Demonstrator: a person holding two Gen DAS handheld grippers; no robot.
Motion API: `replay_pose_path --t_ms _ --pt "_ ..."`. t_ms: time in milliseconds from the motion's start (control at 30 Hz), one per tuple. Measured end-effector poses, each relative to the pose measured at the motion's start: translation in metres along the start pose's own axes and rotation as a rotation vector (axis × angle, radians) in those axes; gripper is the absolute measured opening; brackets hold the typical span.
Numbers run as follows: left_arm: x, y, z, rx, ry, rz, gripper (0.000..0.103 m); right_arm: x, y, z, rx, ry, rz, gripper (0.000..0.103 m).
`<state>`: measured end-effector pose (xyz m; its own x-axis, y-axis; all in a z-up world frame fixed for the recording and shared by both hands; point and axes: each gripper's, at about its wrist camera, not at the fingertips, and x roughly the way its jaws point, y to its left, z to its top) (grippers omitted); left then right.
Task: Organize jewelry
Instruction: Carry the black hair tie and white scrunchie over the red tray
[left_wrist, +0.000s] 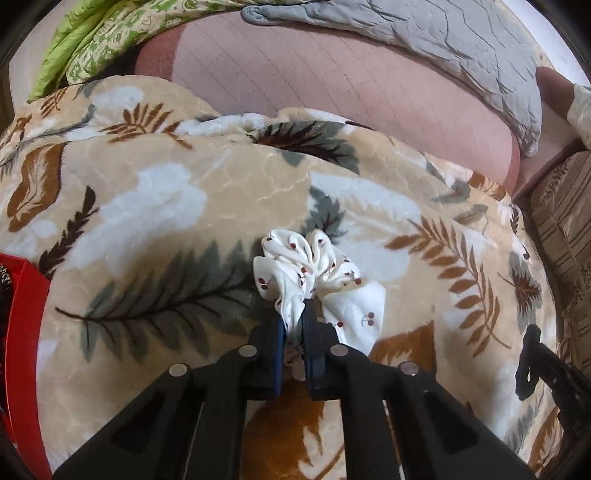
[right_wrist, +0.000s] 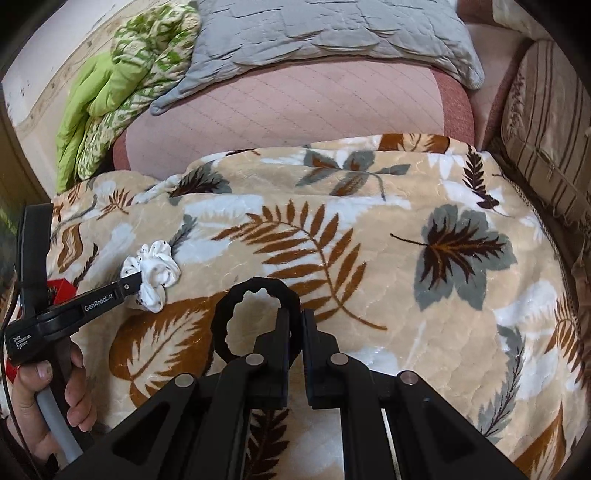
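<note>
Surface: leaf-patterned blanket spread over a pink quilted mattress, with a grey quilt and a green patterned quilt bunched at the far side.

Left gripper: fingers clamped on a fold of the white cherry-print scrunchie; most of the fabric fans out ahead of the tips and to their right, seemingly lifted just off the blanket.

Right gripper: fingers pinched on the rim of a black ring-shaped hair tie (it may be a bangle; I cannot tell), whose loop lies flat to the left of the tips.

Red box: only an edge shows, at the far left of the left fingers, low in the left wrist view; contents too dark to make out.

Key relation: the box lies leftward of both grippers, and the left one is clearly nearer to it. My guess is that the scrunchie goes in first, by a sideways carry to the left.

Risk: the pinch holds one fold only, so the soft scrunchie could slip free during the swing.
</note>
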<state>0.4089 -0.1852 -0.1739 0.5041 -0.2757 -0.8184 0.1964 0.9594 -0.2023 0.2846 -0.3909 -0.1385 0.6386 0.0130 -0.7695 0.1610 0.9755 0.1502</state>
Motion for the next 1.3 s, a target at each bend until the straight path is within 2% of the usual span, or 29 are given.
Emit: replay_pose_path --t_ms 100,200,433,633,767,867,1000,1100,1200,1267,1300 --pt "-0.018 0.001 -0.004 0.012 -0.018 -0.018 0.006 -0.005 0.004 0.001 -0.008 -0.013 -0.002 0.007" --pt "-0.052 0.008 -0.009 -0.015 -0.039 -0.052 0.005 -0.013 0.012 0.003 -0.013 -0.026 -0.009 0.007" --pt "-0.172 0.041 -0.033 -0.044 -0.166 -0.084 0.005 -0.06 0.06 -0.003 -0.068 -0.095 -0.004 0.007" --pt "-0.293 0.094 -0.081 -0.09 -0.32 -0.034 0.005 -0.117 0.133 -0.029 -0.116 -0.189 0.078 0.007" --pt "-0.358 0.129 -0.109 -0.105 -0.361 0.066 0.005 -0.157 0.181 -0.06 -0.142 -0.236 0.139 0.007" --pt "-0.393 0.151 -0.123 -0.121 -0.376 0.094 0.005 -0.179 0.206 -0.075 -0.145 -0.239 0.173 0.007" --pt "-0.429 0.175 -0.133 -0.138 -0.371 0.1 0.005 -0.204 0.237 -0.082 -0.137 -0.218 0.226 0.007" --pt "-0.437 0.189 -0.137 -0.148 -0.376 0.108 0.005 -0.21 0.259 -0.08 -0.152 -0.208 0.239 0.007" --pt "-0.428 0.211 -0.141 -0.172 -0.387 0.101 0.005 -0.2 0.281 -0.079 -0.168 -0.19 0.255 0.007" --pt "-0.412 0.227 -0.142 -0.191 -0.396 0.072 0.006 -0.187 0.293 -0.081 -0.174 -0.172 0.266 0.007" --pt "-0.4 0.238 -0.143 -0.204 -0.387 0.082 0.006 -0.175 0.301 -0.083 -0.179 -0.157 0.274 0.007"
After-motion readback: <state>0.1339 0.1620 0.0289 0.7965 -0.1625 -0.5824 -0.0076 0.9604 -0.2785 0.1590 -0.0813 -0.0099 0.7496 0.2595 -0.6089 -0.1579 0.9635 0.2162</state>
